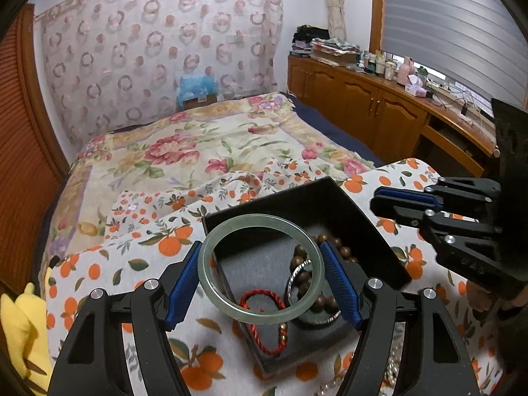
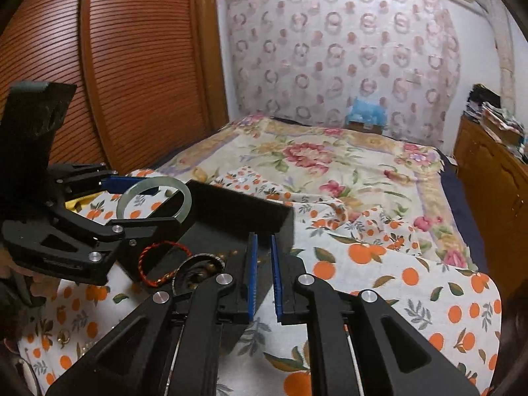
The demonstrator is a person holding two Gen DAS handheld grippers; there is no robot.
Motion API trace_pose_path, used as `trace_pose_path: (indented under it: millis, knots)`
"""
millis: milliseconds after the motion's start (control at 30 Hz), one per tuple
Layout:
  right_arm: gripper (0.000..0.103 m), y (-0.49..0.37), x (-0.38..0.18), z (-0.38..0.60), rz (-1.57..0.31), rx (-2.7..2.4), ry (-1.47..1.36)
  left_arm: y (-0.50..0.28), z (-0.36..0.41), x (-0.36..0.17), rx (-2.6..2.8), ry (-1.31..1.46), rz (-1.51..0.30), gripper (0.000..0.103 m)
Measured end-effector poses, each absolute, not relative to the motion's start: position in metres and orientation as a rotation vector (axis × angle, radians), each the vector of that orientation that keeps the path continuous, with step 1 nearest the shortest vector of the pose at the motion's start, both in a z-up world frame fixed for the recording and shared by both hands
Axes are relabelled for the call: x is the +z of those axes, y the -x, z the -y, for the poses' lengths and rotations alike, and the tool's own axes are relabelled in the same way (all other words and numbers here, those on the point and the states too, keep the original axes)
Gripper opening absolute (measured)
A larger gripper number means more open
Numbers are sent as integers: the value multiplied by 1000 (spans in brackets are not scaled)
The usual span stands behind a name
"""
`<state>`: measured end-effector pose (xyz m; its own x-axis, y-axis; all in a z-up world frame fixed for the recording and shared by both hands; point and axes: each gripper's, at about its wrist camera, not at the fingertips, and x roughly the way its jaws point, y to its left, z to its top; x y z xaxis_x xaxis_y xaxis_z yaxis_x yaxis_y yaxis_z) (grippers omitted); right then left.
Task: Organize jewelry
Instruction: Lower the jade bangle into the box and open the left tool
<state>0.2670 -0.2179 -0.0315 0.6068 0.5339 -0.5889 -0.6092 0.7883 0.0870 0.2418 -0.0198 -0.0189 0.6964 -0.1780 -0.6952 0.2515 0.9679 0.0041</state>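
My left gripper (image 1: pixel 264 277) is shut on a pale green jade bangle (image 1: pixel 211 283) and holds it over the near left corner of a black open box (image 1: pixel 346 198). The box holds a red cord bracelet (image 1: pixel 264 297), brown wooden beads (image 1: pixel 343 247) and a silver bangle (image 1: pixel 292 280). In the right wrist view the bangle (image 2: pixel 155 183) shows in the left gripper (image 2: pixel 148 201) above the box (image 2: pixel 237 208). My right gripper (image 2: pixel 262 277) is nearly closed and empty, its pads a narrow gap apart over the box's right rim. It also shows in the left wrist view (image 1: pixel 396 203).
The box sits on an orange-print cloth (image 1: pixel 138 264) over a table. A pearl string (image 1: pixel 392 363) lies at the cloth's near edge. A yellow item (image 1: pixel 19 323) is at the left. A floral bed (image 2: pixel 330 165) lies behind, and wooden cabinets (image 1: pixel 363 99) stand at the right.
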Motion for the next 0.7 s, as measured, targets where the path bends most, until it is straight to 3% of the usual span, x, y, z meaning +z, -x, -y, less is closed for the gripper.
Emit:
trace_pose_path:
  millis: [700]
  knots:
    - [11, -269, -37, 225, -640, 639, 101, -255, 30, -19, -216, -137, -755, 68]
